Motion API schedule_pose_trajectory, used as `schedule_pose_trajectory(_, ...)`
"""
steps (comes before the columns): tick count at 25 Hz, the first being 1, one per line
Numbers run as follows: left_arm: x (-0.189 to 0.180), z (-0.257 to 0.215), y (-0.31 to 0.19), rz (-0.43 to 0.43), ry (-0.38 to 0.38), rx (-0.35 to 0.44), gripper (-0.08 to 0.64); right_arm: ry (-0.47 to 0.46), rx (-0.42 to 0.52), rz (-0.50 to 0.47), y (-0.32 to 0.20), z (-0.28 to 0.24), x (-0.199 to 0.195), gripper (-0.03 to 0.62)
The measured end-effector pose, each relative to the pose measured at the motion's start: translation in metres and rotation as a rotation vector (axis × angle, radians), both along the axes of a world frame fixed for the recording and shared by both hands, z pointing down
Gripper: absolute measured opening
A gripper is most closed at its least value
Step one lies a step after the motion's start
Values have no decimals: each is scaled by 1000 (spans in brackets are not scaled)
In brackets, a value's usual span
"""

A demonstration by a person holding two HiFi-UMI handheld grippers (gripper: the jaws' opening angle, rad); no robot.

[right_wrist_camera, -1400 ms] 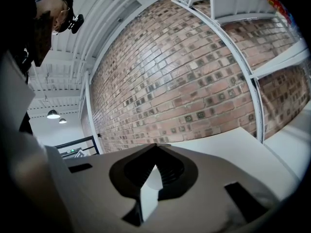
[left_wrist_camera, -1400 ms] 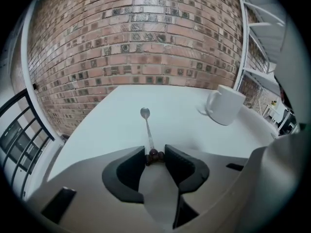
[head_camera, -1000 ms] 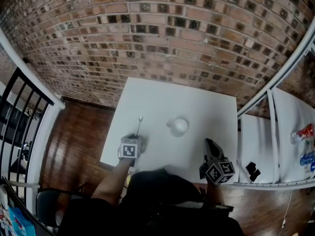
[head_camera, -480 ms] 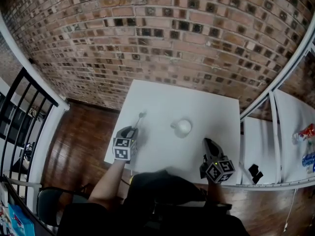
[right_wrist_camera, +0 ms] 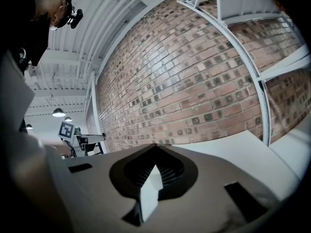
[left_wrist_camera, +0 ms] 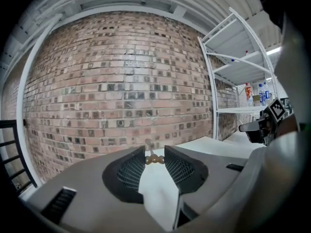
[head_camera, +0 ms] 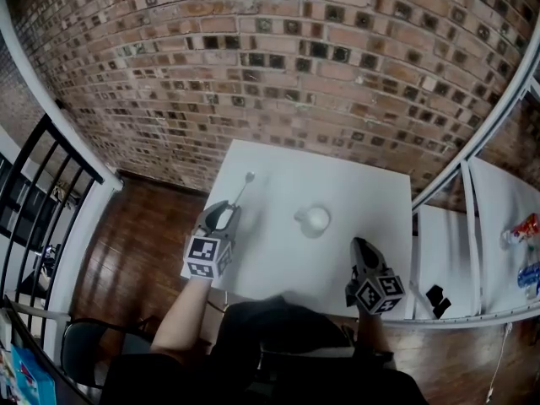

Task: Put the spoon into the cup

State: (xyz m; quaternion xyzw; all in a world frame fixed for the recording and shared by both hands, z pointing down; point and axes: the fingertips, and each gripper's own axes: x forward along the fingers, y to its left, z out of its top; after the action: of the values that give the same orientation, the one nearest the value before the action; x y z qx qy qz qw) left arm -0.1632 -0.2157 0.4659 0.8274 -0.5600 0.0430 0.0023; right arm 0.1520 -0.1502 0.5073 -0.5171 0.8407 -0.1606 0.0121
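Note:
A slim metal spoon (head_camera: 243, 187) with a beaded handle end (left_wrist_camera: 154, 158) is pinched between the tips of my left gripper (head_camera: 226, 212), which is shut on it above the left part of the white table (head_camera: 278, 256). The spoon's bowl (left_wrist_camera: 148, 142) points away from me toward the brick wall. The white cup (head_camera: 315, 219) stands mid-table, to the right of the spoon. My right gripper (head_camera: 359, 247) hovers near the table's front right, shut and empty, its tips (right_wrist_camera: 155, 145) meeting. The cup shows in neither gripper view.
A brick wall (head_camera: 278, 66) runs behind the table. White metal shelving (head_camera: 456, 226) stands to the right, with a small black object (head_camera: 435, 297) and bottles (head_camera: 523, 230) on it. A black railing (head_camera: 34, 184) and wooden floor (head_camera: 135, 243) lie to the left.
My left gripper has risen from the table with the spoon in it, and the spoon's bowl now sits higher in the head view. The right gripper has stayed put.

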Motion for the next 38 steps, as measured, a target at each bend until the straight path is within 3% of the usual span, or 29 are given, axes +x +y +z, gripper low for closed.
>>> schedule_pose_trajectory(6, 12, -17, 10, 63, 31, 29, 130, 15, 3, 14, 0, -3, 3, 5)
schedule_pose_trajectory(15, 74, -11, 15, 267, 97, 28, 130, 43, 5, 58, 6, -7, 19, 5)
schedule_pose_trajectory(29, 174, 48, 22, 501, -3, -119, 130, 8, -22, 154, 34, 10, 60, 5)
schedule_pose_trajectory(38, 184, 83, 12, 517, -52, -200, 130, 2, -28, 156, 33, 12, 61, 5)
